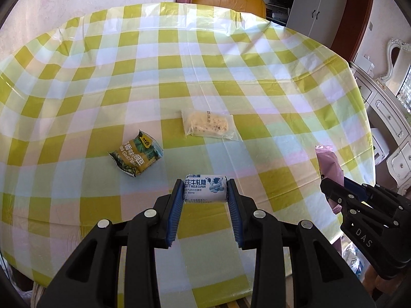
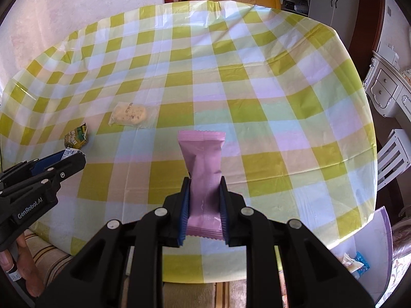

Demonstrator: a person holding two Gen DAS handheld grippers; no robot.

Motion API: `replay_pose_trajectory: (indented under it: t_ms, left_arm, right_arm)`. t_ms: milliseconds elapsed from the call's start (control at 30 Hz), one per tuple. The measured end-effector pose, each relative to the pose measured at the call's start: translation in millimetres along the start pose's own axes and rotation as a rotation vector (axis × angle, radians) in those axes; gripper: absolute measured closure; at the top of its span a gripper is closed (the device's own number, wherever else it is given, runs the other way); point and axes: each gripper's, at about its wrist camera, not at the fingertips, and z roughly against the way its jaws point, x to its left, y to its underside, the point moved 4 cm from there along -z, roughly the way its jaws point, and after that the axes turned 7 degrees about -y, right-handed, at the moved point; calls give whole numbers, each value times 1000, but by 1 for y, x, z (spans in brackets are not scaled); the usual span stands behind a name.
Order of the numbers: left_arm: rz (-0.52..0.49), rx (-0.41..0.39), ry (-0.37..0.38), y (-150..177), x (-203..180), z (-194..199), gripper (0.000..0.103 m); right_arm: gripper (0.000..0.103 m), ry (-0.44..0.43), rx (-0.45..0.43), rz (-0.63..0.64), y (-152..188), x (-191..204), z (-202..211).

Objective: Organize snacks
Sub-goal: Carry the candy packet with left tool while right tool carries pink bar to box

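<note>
Both grippers were clamped on light, crinkly stuff: left gripper [image 1: 205, 188] squeezed the milk candy [image 1: 205, 188], right gripper [image 2: 204, 192] pinched the pink packet [image 2: 203, 169] mid-body.

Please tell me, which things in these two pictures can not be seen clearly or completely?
- Pink packet: in the left wrist view, mostly hidden behind the right gripper.
- White candy: in the right wrist view, only a corner shows past the left gripper.
- Green packet: small in the right wrist view, print unreadable.
- Box of snacks beside the table: cut off at the right wrist view's edge.
</note>
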Motion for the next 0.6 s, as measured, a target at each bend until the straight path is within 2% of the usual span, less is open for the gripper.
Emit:
replay_pose_trajectory:
  t_ms: [600]
  left_arm:
    - [-54,68,139,22,-51,16,71]
  right_arm:
    - [82,105,17,-54,36,-48,34]
